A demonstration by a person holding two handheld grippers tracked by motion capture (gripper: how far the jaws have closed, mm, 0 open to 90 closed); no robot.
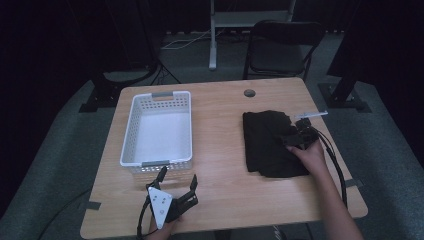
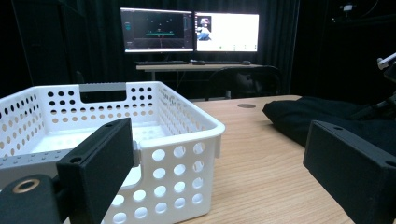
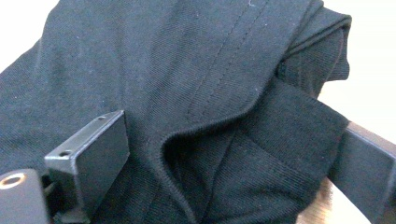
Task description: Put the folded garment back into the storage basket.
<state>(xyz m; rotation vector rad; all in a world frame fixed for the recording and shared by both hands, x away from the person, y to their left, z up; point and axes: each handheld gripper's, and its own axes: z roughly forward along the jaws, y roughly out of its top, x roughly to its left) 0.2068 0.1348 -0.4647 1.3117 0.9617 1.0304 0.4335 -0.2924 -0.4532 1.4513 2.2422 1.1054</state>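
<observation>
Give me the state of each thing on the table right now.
Basket: empty, upright on the table's left half.
Black cloth: folded, flat on the right half, one edge rucked up.
Right gripper: jaws open, straddling the cloth's rucked fold, not closed on it.
Left gripper: jaws open, holding nothing, near the basket's front wall.

No text, label or number can be read anywhere. The two monitors [image 2: 189, 30] behind the desk [image 2: 261, 154] are lit. Whatever is on their screens is too small to make out.
</observation>
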